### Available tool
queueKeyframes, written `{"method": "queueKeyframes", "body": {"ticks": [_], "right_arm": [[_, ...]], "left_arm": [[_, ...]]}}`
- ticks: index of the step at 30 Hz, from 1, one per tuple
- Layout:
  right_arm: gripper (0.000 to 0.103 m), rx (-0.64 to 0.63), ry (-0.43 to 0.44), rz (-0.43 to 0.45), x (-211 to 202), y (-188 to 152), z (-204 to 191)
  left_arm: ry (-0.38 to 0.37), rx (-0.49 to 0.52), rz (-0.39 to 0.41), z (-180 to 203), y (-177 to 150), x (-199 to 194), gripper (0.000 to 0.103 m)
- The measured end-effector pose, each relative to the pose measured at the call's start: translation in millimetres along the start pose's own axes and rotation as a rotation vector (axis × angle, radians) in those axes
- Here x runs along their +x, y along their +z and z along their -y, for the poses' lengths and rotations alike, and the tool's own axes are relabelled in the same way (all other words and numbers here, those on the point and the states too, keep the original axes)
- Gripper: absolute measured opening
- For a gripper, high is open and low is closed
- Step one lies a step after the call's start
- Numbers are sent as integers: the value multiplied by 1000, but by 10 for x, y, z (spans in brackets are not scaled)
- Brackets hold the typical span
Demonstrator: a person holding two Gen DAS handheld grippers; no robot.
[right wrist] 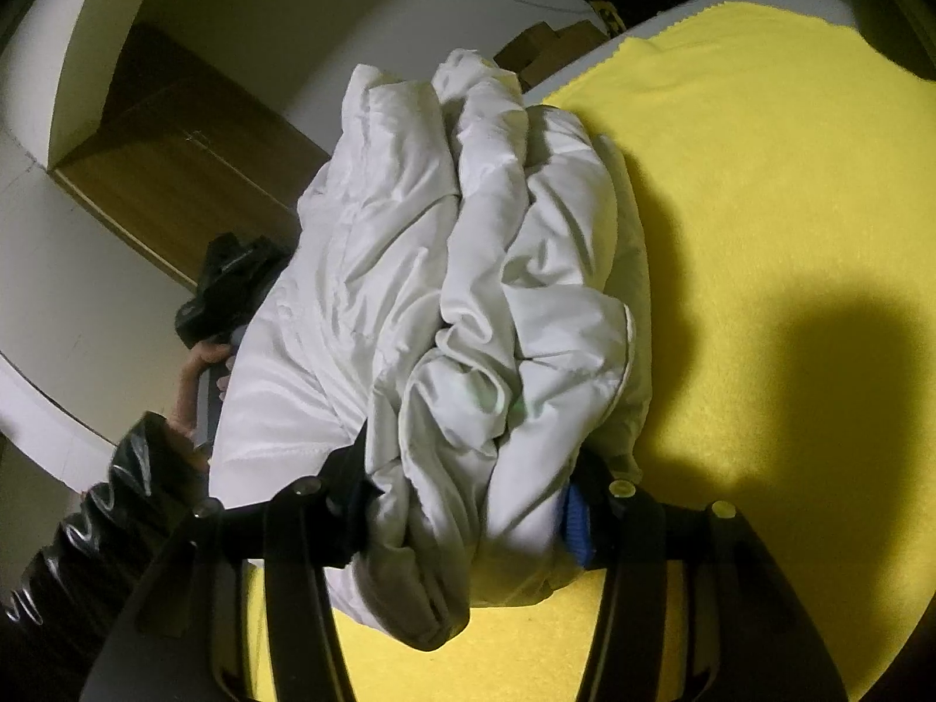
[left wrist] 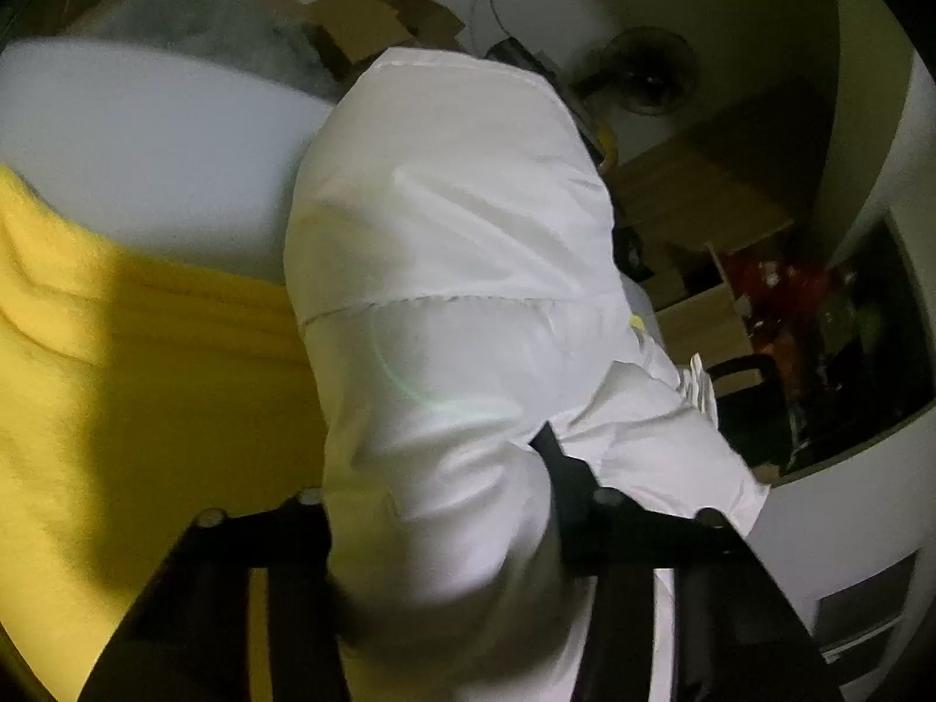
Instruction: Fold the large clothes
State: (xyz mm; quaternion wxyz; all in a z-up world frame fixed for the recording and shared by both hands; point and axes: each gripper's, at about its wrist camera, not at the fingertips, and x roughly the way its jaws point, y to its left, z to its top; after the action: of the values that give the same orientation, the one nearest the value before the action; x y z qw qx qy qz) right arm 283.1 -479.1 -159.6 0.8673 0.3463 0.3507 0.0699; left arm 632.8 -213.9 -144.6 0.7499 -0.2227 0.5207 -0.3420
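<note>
A white puffy jacket (left wrist: pixel 456 269) fills the middle of the left wrist view, lifted above a yellow cloth (left wrist: pixel 146 362). My left gripper (left wrist: pixel 450 503) is shut on a thick bunch of it. In the right wrist view the same white jacket (right wrist: pixel 468 292) hangs bunched and crumpled over the yellow cloth (right wrist: pixel 790 234). My right gripper (right wrist: pixel 468 491) is shut on a wad of it, with a blue pad (right wrist: pixel 576 526) showing on the right finger. The left gripper (right wrist: pixel 228 286) and the hand holding it show at the jacket's far left side.
The yellow cloth lies on a white surface (left wrist: pixel 146 134). Cardboard boxes (left wrist: pixel 362 23) and a fan (left wrist: pixel 649 70) stand beyond it. A wooden cabinet (right wrist: pixel 175 164) is at the left in the right wrist view. Red clutter (left wrist: pixel 790 304) sits on shelves at the right.
</note>
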Motion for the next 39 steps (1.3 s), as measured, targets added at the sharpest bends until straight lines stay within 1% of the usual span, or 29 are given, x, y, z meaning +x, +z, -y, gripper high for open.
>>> {"method": "queueKeyframes", "body": {"ticks": [1, 3, 4, 5, 7, 8, 10, 13, 14, 16, 19, 20, 22, 25, 26, 28, 30, 36, 39], "right_arm": [[40, -7, 6, 8, -14, -10, -11], [34, -33, 13, 28, -58, -25, -62], [32, -50, 11, 38, -77, -35, -91], [32, -70, 10, 67, -125, -52, -134], [30, -117, 9, 117, -198, -87, -221], [30, -157, 22, 150, -257, -109, -309], [29, -175, 75, 168, -350, -128, -458], [29, -203, 114, 158, -486, -187, -786], [29, -223, 133, 151, -558, -232, -984], [29, -252, 158, 143, -650, -305, -1245], [29, -301, 171, 115, -749, -470, -1618], [29, -307, 172, 107, -752, -510, -1677], [29, -318, 176, 69, -751, -561, -1786], [29, -338, 180, 29, -762, -603, -1825], [29, -341, 181, 20, -780, -573, -1804], [29, -351, 182, -5, -773, -622, -1788], [29, -352, 176, -26, -743, -619, -1746], [29, -337, 145, -105, -697, -841, -1733], [29, -340, 100, -120, -577, -859, -1692]], "left_arm": [[11, 10, 7, 28, -1, -19, 38], [30, 28, 33, 105, -22, -105, 31], [38, 40, 47, 160, -22, -172, 30], [42, 47, 54, 205, -37, -220, 29], [45, 68, 83, 358, -75, -450, 28], [41, 68, 93, 405, -96, -585, 28], [37, 81, 119, 554, -87, -928, 28], [67, 126, 149, 731, -150, -1421, 28], [72, 129, 161, 761, -177, -1576, 28], [75, 129, 182, 791, -245, -1871, 28], [92, 144, 206, 772, -440, -2246, 28], [94, 142, 211, 763, -501, -2303, 28], [103, 121, 210, 623, -685, -2487, 28], [130, 113, 199, 559, -948, -2628, 28], [142, 115, 195, 502, -1042, -2641, 28], [154, 113, 184, 349, -1181, -2654, 28], [169, 124, 169, 219, -1308, -2608, 29], [193, 101, 128, -214, -1565, -2423, 29], [228, 105, 106, -396, -1617, -2223, 30]]}}
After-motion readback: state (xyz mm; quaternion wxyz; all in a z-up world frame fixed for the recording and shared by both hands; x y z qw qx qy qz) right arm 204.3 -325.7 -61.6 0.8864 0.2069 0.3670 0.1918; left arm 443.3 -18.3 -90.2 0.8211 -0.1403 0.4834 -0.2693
